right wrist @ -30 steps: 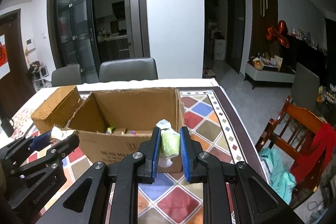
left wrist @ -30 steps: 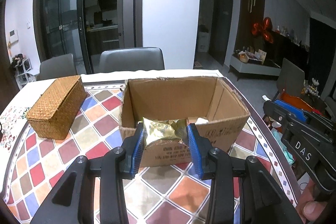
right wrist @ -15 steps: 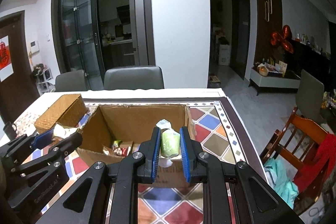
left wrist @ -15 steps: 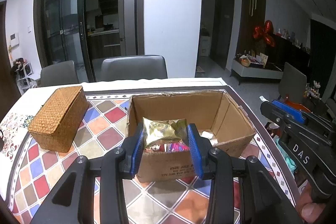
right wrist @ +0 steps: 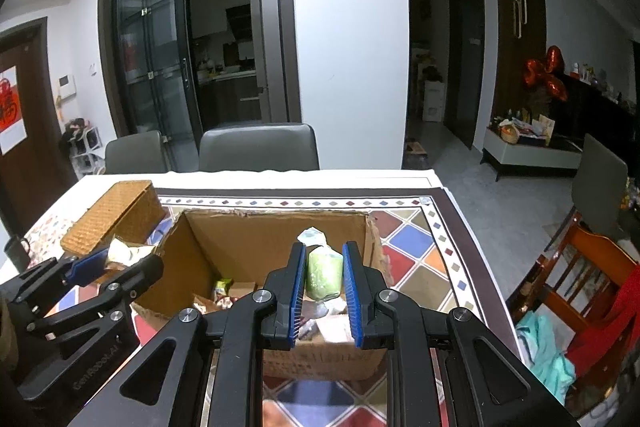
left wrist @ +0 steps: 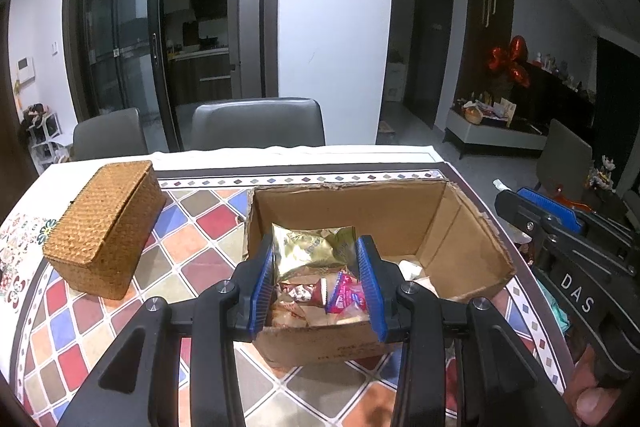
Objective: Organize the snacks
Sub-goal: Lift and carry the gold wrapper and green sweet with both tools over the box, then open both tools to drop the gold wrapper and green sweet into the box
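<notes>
While both were hanging over the near edge of the cardboard box [left wrist: 460,227], the left gripper [left wrist: 316,263] was clamped on a crinkly gold snack packet [left wrist: 312,247] and the right gripper [right wrist: 323,267] was squeezed tight on a small green wrapped snack [right wrist: 323,273]. Both snacks sat up in the air above the box opening, not inside it. Down in the box there was already a pile of wrapped snacks [left wrist: 336,297], pink and reddish ones mostly, partly hidden behind the blue pads.

The box was sitting on a table [left wrist: 192,227] with a colourful diamond-tile cloth. Just left of it, a bit apart, was a closed wicker box [left wrist: 106,231]. A dark mug [right wrist: 16,251] stood near the left edge of the table in the right view. Past the far side there were two grey chairs [left wrist: 256,123], then a white pillar and glass doors. Off to the right sat a wooden chair [right wrist: 580,275] with red cloth on it.
</notes>
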Tool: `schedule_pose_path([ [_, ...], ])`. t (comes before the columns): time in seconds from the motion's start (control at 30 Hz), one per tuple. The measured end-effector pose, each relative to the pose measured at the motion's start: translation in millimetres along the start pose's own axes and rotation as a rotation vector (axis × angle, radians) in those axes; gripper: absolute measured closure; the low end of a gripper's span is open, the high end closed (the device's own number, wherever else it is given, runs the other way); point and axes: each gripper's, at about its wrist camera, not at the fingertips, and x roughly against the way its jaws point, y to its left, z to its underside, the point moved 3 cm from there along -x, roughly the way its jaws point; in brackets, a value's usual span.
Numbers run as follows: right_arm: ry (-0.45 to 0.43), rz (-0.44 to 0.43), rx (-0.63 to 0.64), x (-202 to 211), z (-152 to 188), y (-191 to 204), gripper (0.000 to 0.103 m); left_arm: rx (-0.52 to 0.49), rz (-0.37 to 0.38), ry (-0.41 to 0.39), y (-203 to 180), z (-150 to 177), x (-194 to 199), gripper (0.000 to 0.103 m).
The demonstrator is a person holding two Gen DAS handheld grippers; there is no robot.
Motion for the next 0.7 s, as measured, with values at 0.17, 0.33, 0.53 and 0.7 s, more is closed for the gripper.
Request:
schedule_pose_path([
  [0.17, 0.012, -0.011, -0.001, -15, -2, 4, 0.083, 0.000, -0.002, 0.007, 2, -2, -11, 0.063],
  [0.33, 0.025, -0.025, 0.007, -27, -3, 7, 0.083, 0.006, -0.003, 0.017, 5, -4, -22, 0.063],
  [0.53, 0.051, -0.042, 0.014, -42, -2, 9, 0.083, 0.011, 0.003, 0.029, 9, -5, -32, 0.063],
  [0.7, 0.064, -0.052, 0.014, -48, -5, 9, 0.083, 0.005, -0.005, 0.027, 11, -8, -33, 0.059],
])
